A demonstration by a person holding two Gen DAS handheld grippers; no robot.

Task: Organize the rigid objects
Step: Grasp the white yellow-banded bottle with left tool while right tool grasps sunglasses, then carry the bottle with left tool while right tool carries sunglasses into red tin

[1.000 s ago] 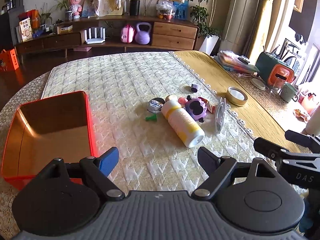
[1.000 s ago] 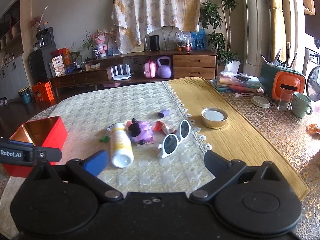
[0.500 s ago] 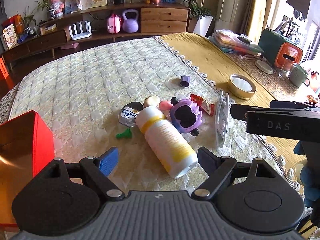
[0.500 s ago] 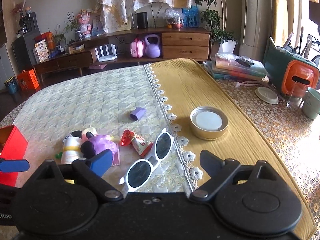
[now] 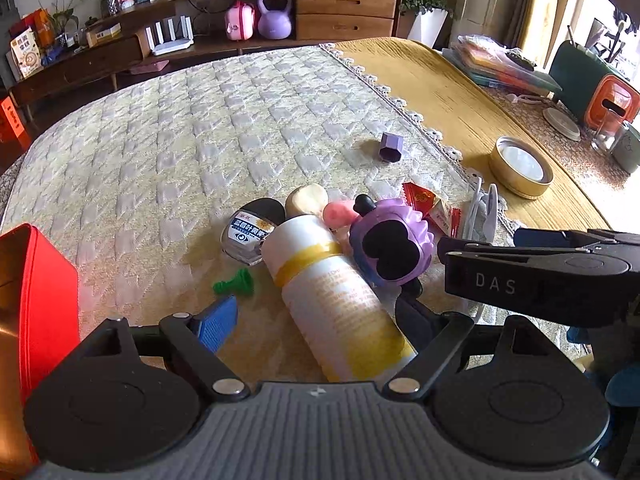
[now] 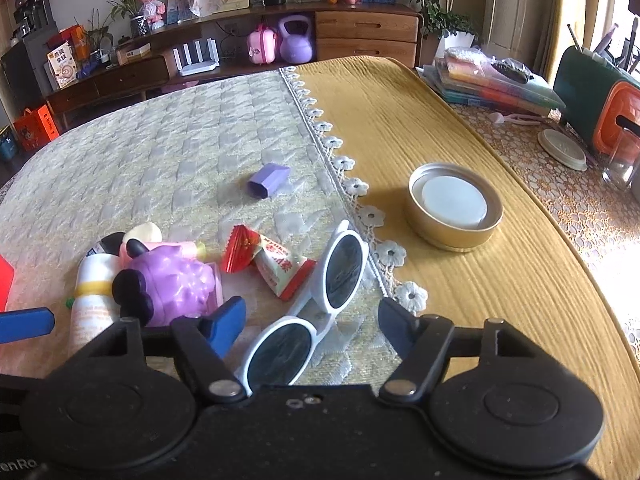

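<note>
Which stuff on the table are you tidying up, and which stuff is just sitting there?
Tidying: bottle, sunglasses, purple toy, green pawn, purple cap, red box.

Just sitting there: gold tin, books, kettlebell.

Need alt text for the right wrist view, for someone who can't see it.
The right gripper, jaws closing, straddles white sunglasses lying on the quilted cloth, pads not yet touching them. To the left lie a purple toy, red wrappers and a white bottle; a gold tin sits right.
</note>
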